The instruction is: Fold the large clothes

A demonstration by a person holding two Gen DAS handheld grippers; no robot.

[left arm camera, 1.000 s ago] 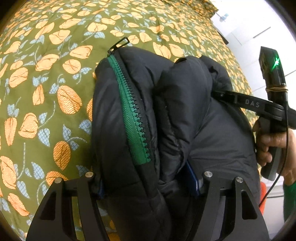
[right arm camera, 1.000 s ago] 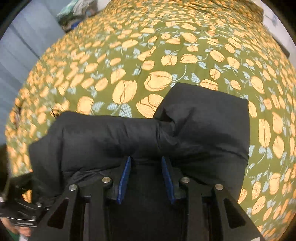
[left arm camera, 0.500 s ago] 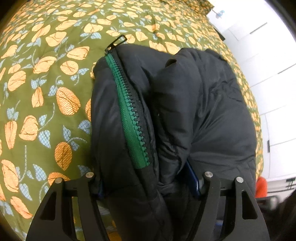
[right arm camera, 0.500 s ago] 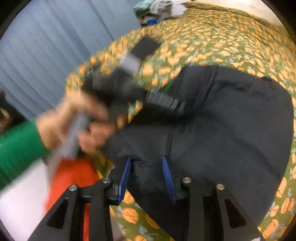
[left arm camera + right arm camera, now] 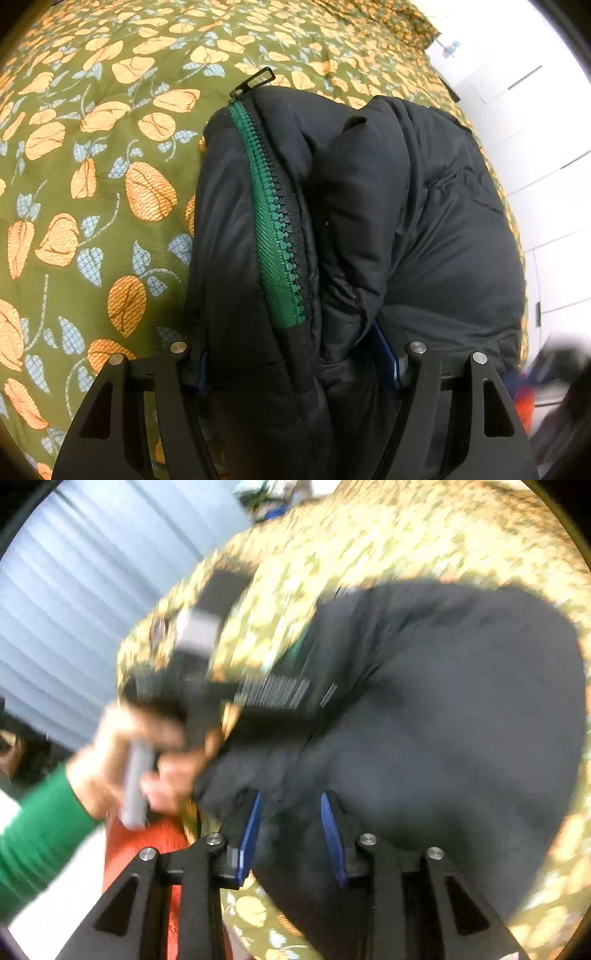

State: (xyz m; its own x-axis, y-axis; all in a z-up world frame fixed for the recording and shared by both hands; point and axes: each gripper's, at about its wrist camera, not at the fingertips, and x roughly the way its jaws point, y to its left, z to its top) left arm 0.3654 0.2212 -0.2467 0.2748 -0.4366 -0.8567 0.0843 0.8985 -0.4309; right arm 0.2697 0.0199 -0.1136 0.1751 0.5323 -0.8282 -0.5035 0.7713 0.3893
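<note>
A black puffer jacket (image 5: 424, 221) with a green zipper (image 5: 275, 236) lies folded on the bed. My left gripper (image 5: 299, 363) is shut on a thick bunched fold of the jacket at its near edge, the zipper edge rising between the fingers. In the blurred right wrist view the jacket (image 5: 443, 720) fills the right half. My right gripper (image 5: 291, 827) stands over the jacket's near edge with its blue pads (image 5: 251, 830) apart; whether fabric is pinched I cannot tell. The left gripper's body and the hand holding it show there at centre left.
The bed is covered by an olive spread with orange flowers (image 5: 92, 166). White cupboard doors (image 5: 535, 122) stand at the right. A grey slatted wall (image 5: 74, 609) and a red-orange object (image 5: 155, 845) lie beyond the bed edge.
My right gripper has swung off the jacket's top toward the bed edge, now facing the left hand. My left gripper has kept its hold, and the jacket bundle has barely moved.
</note>
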